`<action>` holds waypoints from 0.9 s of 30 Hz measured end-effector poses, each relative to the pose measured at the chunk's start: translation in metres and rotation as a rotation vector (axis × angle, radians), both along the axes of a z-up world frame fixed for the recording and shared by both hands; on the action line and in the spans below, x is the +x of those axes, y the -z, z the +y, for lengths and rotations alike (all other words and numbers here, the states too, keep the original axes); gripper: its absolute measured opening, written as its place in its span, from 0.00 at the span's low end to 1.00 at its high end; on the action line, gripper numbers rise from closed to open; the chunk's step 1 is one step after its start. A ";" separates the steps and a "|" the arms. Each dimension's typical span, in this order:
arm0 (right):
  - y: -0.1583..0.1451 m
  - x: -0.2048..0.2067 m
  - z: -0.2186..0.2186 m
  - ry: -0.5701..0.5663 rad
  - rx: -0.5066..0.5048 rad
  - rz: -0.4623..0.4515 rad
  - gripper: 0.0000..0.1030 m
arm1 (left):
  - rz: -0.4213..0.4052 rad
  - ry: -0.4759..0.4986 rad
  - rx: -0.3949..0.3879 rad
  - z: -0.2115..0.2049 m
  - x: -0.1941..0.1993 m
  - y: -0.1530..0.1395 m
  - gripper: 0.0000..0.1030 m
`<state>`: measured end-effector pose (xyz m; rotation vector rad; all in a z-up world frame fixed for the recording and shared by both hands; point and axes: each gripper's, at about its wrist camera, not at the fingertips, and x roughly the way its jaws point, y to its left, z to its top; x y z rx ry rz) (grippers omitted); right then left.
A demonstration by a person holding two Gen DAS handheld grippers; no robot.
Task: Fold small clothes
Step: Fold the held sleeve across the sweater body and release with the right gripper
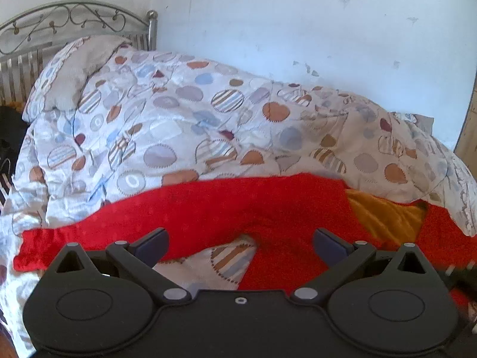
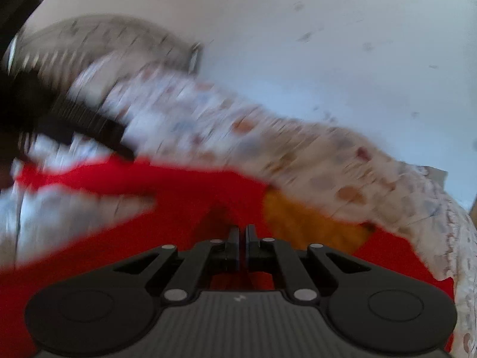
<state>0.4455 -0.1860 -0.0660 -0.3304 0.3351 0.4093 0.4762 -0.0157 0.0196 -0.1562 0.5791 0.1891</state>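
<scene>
A red fleecy garment [image 1: 238,208] lies spread across the bed, one long sleeve reaching to the left. My left gripper [image 1: 241,243] hovers just above its lower edge. It is open, and its blue-padded fingers [image 1: 152,244] stand wide apart with nothing between them. The right wrist view is blurred by motion. There my right gripper [image 2: 242,234] is shut, and the red garment [image 2: 167,197] rises in a small tented fold at its tips, pinched between the pads. A dark blurred shape at the left of that view is my left gripper [image 2: 77,122].
A quilt [image 1: 184,113] printed with circles and hearts covers the bed and is bunched up behind the garment. A mustard cloth [image 1: 384,217] lies beside the red one at the right. A metal headboard [image 1: 59,24] stands at the far left, against a pale wall [image 1: 328,29].
</scene>
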 end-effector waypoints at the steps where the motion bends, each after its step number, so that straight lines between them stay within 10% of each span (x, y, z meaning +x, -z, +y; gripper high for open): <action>1: 0.007 -0.005 0.004 -0.021 -0.019 0.021 0.06 | 0.005 0.003 -0.004 0.000 0.001 0.004 1.00; 11: 0.005 -0.048 -0.079 0.067 0.045 0.052 0.75 | 0.021 0.124 -0.050 -0.027 0.015 0.037 1.00; 22: 0.032 -0.058 -0.179 0.440 0.063 0.112 0.83 | 0.089 0.227 -0.224 -0.049 0.040 0.053 0.98; 27: 0.042 -0.056 -0.186 0.490 0.073 0.112 0.83 | 0.131 0.281 -0.348 -0.048 0.047 0.057 0.70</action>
